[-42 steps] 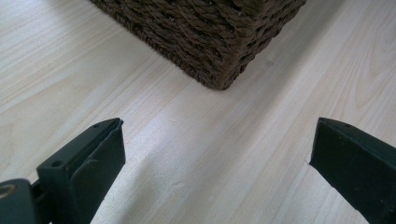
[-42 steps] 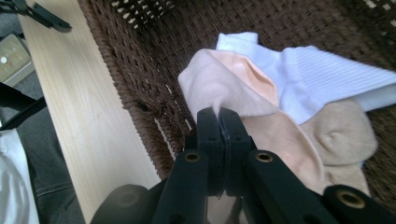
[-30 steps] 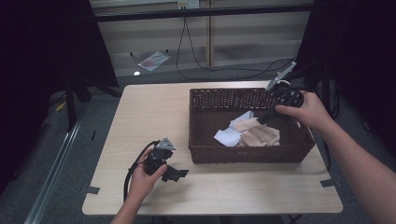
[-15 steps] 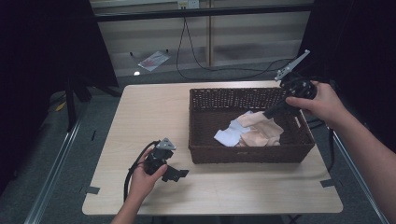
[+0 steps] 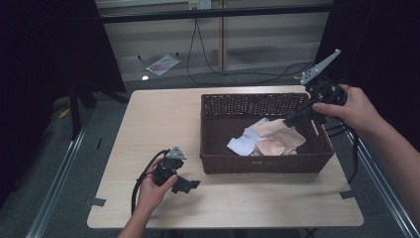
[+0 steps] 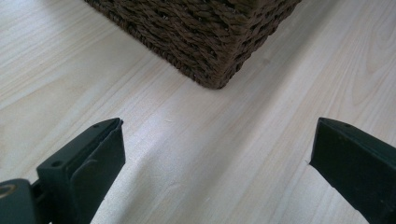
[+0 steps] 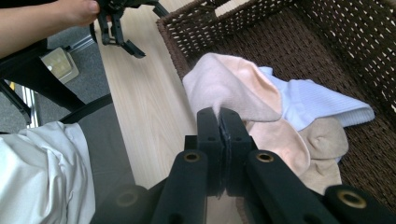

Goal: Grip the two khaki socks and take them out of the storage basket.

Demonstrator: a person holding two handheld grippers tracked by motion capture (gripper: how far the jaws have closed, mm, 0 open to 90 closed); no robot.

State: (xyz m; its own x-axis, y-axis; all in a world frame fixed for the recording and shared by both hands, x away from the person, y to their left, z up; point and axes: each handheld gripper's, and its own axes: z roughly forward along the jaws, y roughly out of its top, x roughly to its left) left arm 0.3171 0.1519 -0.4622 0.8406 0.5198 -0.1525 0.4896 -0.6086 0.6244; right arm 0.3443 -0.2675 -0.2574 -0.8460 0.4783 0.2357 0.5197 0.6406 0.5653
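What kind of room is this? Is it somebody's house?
Probably not a house: it looks like a lab or recording room. A bare wooden table stands alone, cables trail across the floor, and dark curtains hang round it.

The dark brown woven wicker basket (image 5: 262, 161) sits on the pale wooden surface (image 5: 163, 119), toward 3 o'clock from its middle. In the basket, near its 6 o'clock wall, lies a heap of socks: the pale pink sock (image 5: 275, 130) on top, the white ribbed sock (image 5: 242, 144) at its 9 o'clock, the beige sock (image 5: 271, 147) at 6 o'clock. The left gripper (image 5: 185, 185) rests on the surface at the basket's 8 o'clock; the right gripper (image 5: 291, 120) pinches the pink sock from 3 o'clock
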